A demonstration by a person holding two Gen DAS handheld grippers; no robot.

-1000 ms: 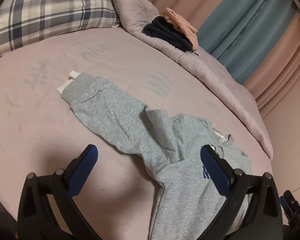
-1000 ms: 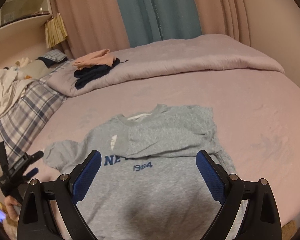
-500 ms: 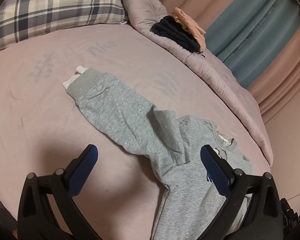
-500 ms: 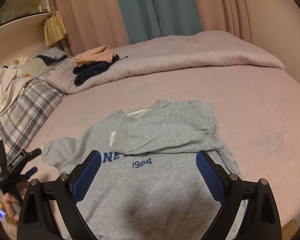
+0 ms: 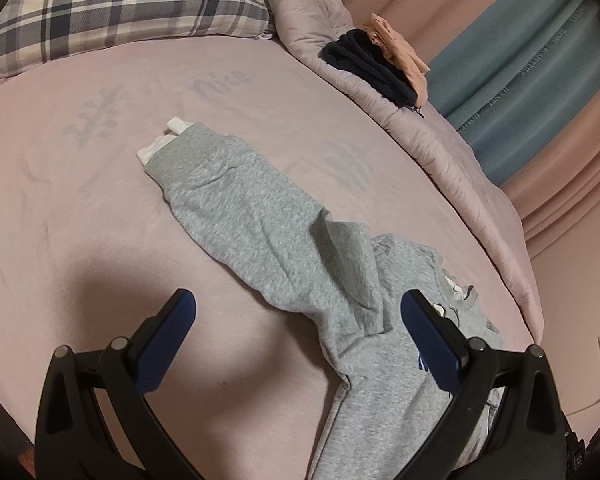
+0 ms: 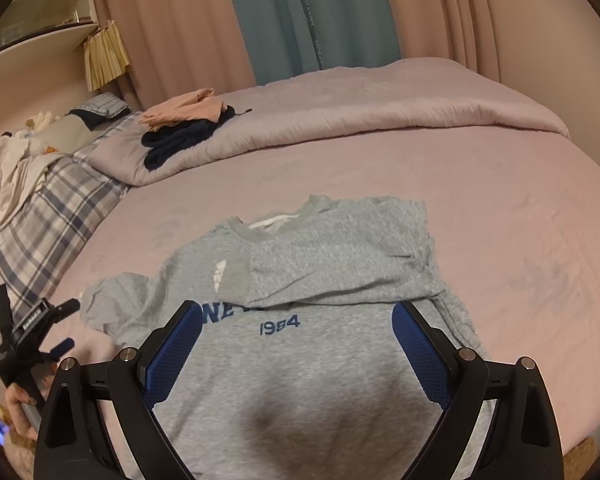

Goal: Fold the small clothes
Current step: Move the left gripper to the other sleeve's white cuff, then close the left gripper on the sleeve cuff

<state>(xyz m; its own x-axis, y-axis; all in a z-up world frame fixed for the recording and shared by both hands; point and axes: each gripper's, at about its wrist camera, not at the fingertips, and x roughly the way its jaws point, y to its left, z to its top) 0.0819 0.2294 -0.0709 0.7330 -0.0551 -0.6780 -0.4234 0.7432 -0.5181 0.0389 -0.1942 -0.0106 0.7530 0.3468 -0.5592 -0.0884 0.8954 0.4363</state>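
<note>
A small grey sweatshirt [image 6: 300, 360] with blue "1984" print lies face up on the pink bed. Its right sleeve [image 6: 340, 264] is folded across the chest. Its other sleeve [image 5: 252, 216] stretches out flat, its cuff with white lining at the far end. My left gripper [image 5: 300, 316] is open and empty, hovering above the bed beside that sleeve's shoulder end. It also shows in the right wrist view [image 6: 40, 332], held in a hand at the left edge. My right gripper [image 6: 296, 328] is open and empty above the sweatshirt's lower front.
A rolled pink duvet [image 6: 340, 120] lies along the far side, with dark blue [image 6: 180, 140] and peach clothes [image 6: 180, 110] on it. A plaid pillow [image 5: 120, 4] sits at the head. Curtains [image 6: 308, 16] hang behind the bed. The bed edge is near right [image 6: 580, 400].
Both grippers have drifted slightly, with the sweatshirt sliding a little lower in the right view and the sleeve shifting in the left view. Both stay open. The garment has not moved.
</note>
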